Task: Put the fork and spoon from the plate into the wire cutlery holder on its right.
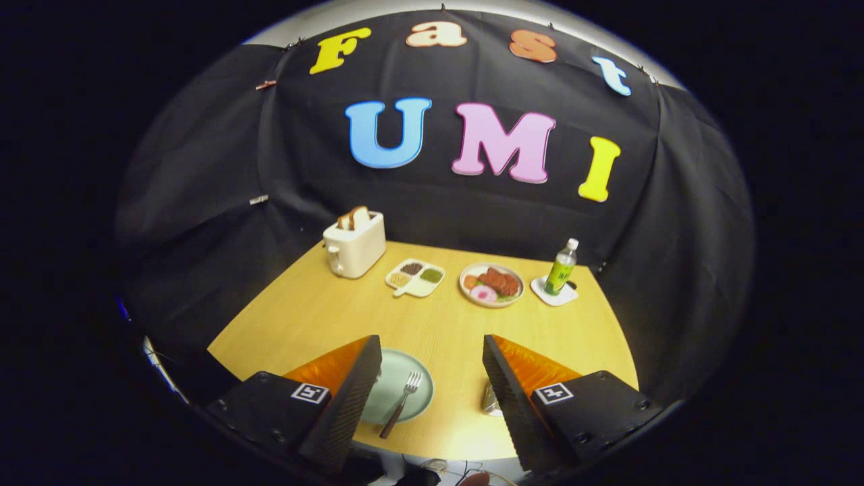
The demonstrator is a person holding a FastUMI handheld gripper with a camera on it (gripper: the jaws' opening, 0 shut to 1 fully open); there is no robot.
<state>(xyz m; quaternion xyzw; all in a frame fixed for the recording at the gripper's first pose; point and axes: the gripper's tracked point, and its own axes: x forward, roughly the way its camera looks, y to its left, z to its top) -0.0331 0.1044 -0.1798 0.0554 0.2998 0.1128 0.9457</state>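
Observation:
A pale green plate (395,405) lies near the front edge of the wooden table, partly hidden behind my left finger (344,398). A fork (403,401) with a dark handle rests on the plate's right side, tines pointing away from me. The spoon is hidden. A small part of the wire cutlery holder (490,399) peeks out beside my right finger (509,391), to the right of the plate. My gripper (430,345) hangs above the table's front, open wide, with the fork between the fingers and below them. Nothing is held.
At the back of the wooden table (445,331) stand a white toaster (354,246) with bread slices, a divided dish (415,277) of seasonings, a plate of food (491,284), and a green bottle (561,268) on a white coaster. Black cloth walls enclose the table.

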